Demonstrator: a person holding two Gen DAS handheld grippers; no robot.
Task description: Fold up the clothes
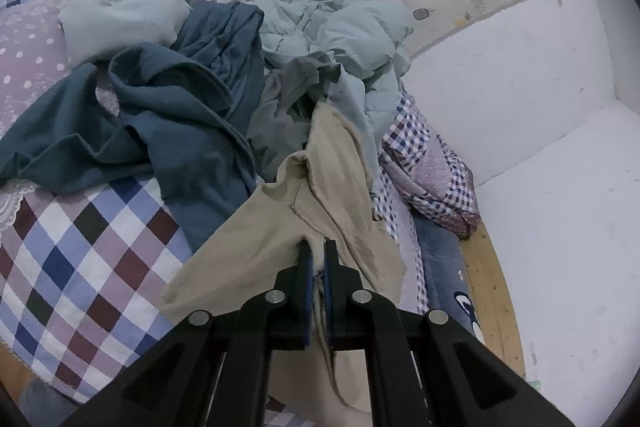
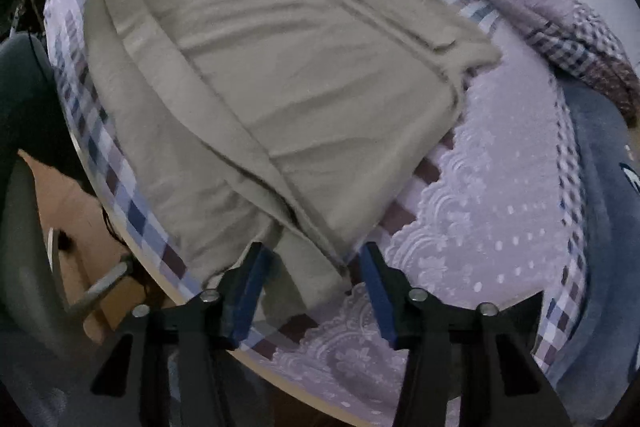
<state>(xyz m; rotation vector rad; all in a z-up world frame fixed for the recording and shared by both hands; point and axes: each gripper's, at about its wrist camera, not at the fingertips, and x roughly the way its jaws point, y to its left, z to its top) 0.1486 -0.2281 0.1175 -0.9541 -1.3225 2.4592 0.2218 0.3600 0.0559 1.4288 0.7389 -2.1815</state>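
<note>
The beige garment (image 2: 288,79) lies spread on the checked bedspread (image 2: 500,227), its long axis running away from the right claw (image 2: 310,259), whose jaws stand apart astride its near corner, while the left claw (image 1: 319,247) is clamped on its far edge.

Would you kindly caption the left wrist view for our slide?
Left gripper shut on the beige garment, beside a heap of unfolded clothes.

Both wrist views close above bed, sharing beige garment (image 1: 320,195)
</note>
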